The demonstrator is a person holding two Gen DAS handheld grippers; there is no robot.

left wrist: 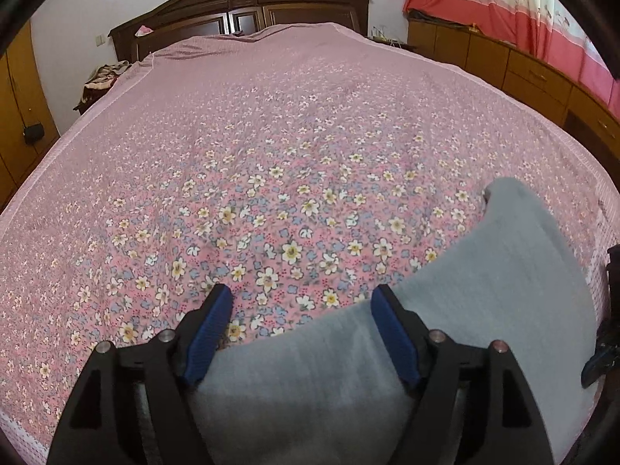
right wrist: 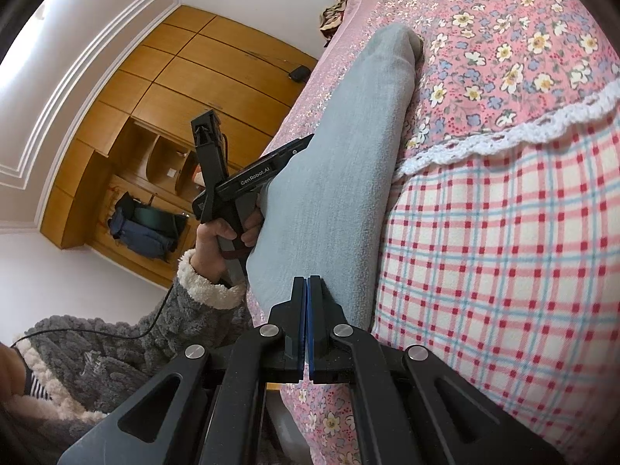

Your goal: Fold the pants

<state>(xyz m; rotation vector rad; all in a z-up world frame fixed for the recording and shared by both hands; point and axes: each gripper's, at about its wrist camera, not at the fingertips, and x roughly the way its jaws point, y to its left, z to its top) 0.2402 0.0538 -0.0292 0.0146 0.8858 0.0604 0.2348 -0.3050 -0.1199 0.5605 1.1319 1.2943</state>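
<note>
"GenRobot.AI" reads in white on the black body of the left tongs point(right wrist: 306, 139), gripped by a hand point(right wrist: 224, 236) in a fleecy grey sleeve point(right wrist: 182, 310). The grey pants point(left wrist: 465, 310) lie along the bed's point(left wrist: 271, 135) near edge on the flowered cover, reaching toward its right edge. The left tongs point(left wrist: 302, 302) stand released, blue pads wide apart, pants beneath and between them, untouched. The right tongs point(right wrist: 308, 283) are clenched tight at the pants' near end; whether cloth is pinched, I cannot tell.

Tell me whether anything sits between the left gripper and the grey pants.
Nothing visible does. The left gripper stands open, with the grey pants already lying between its blue pads on the floral bedspread.
</note>
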